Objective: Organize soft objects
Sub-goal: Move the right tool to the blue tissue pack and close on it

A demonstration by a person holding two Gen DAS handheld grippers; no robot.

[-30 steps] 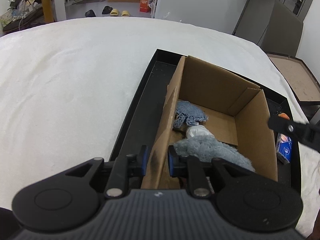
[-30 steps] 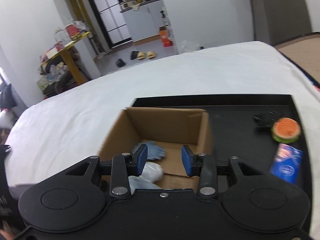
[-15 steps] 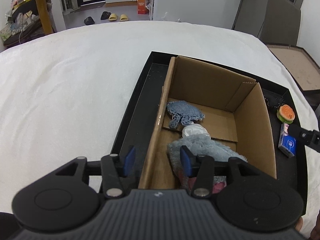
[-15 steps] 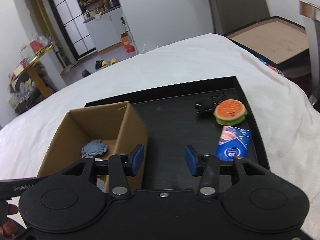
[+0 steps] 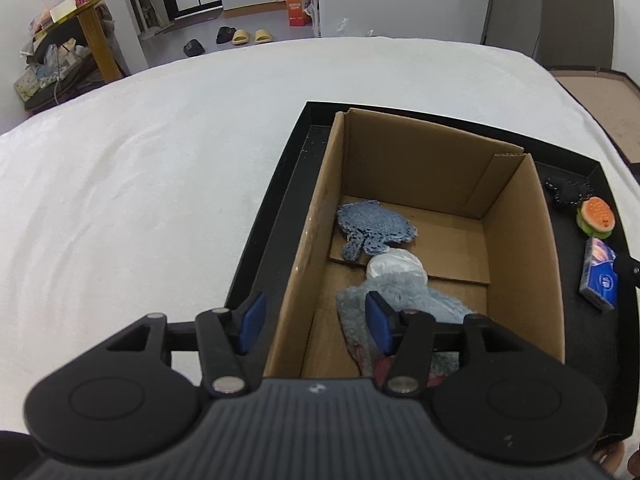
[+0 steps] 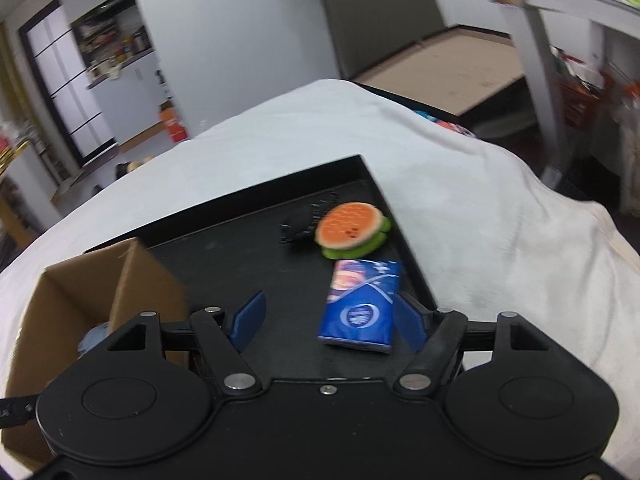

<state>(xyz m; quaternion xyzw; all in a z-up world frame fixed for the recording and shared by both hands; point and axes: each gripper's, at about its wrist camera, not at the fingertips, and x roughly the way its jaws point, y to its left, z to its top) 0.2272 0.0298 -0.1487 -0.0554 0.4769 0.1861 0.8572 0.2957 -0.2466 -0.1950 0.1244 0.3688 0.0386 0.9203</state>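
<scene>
An open cardboard box (image 5: 420, 168) stands in a black tray (image 5: 280, 208). Inside it lie a blue knitted piece (image 5: 372, 228), a white bundle (image 5: 396, 266) and a grey-blue fluffy cloth (image 5: 416, 300). My left gripper (image 5: 314, 322) straddles the box's left wall; its jaws are opening and the pads stand clear of the wall. My right gripper (image 6: 328, 320) hovers over the tray's right part with its jaws opening. A blue tissue pack (image 6: 360, 304) lies flat between its fingers, untouched. Beyond the pack sit a burger plush (image 6: 348, 228) and a small black item (image 6: 300, 224).
The tray rests on a table under a white cloth (image 5: 140, 200), whose right edge drops off close to the tray (image 6: 500, 240). A wooden board (image 6: 440, 68) and a metal frame leg (image 6: 540, 80) stand beyond it. The box (image 6: 80, 292) borders the right gripper's left finger.
The left jaws have let go of the box wall and spread. The right gripper has swung from above the box to the tissue pack, dropped lower, and widened.
</scene>
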